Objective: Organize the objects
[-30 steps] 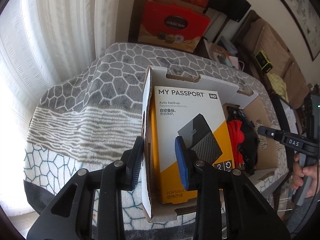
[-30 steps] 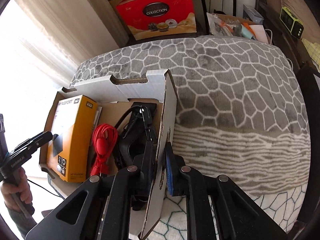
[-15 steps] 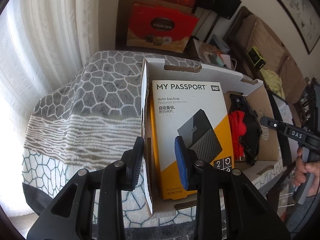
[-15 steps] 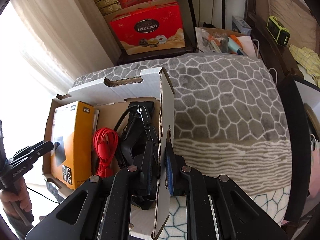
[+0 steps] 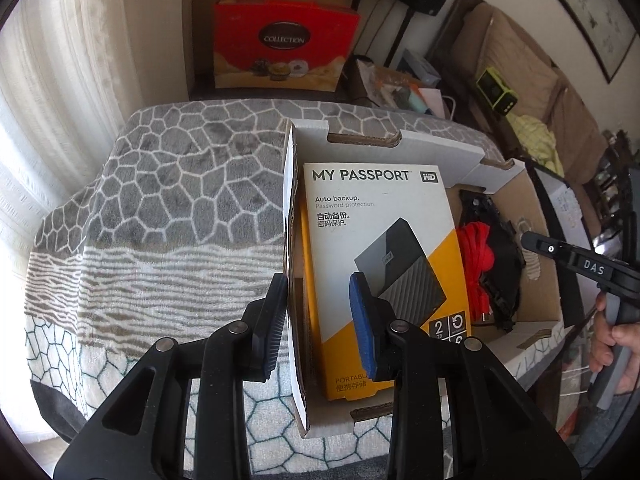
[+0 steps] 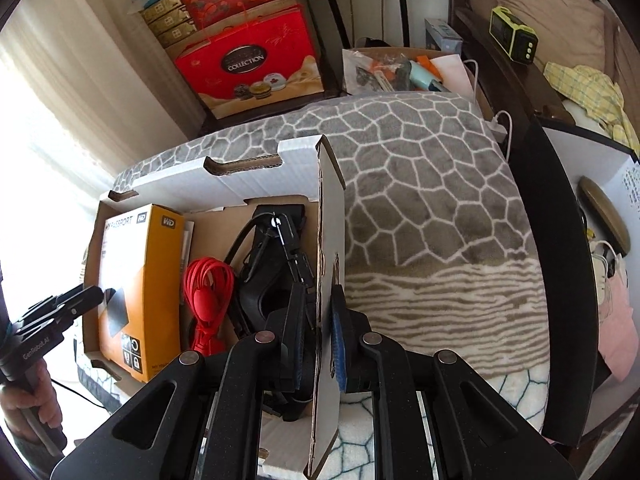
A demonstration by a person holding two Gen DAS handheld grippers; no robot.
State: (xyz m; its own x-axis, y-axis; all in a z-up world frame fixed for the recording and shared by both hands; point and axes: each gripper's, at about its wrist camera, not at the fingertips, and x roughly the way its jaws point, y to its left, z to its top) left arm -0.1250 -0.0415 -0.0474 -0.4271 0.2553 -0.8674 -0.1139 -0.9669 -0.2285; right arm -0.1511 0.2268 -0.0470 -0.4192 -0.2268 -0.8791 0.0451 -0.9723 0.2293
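The left tongs are spread apart, with one finger outside the left wall of the cardboard box and the blue finger inside, over the yellow package; the outer finger looks to be right at the wall, but the inner one is not, so they are not squeezing yet. The right tongs are pinched tight on the right wall of the same cardboard box, one finger on each side. The box sits on a gray blanket with a stone pattern, and in the left view it fills the space from 12 o'clock down to 6 o'clock, just right of the middle. Inside, the yellow package lies at the left, a red cord is bundled in the middle, and some black gear with straps lies at the right, next to the pinched wall. I think the box is light and stiff, but its thin walls could bend or fold if only one side is pulled. The best spots to hold look like the two side walls, low and near the middle, so the box stays flat. The things inside are loose and could slide if it tips. I count one box, one yellow package, one red cord and one pile of black gear. Beyond the blanket, at 12 o'clock, stands one red gift bag.
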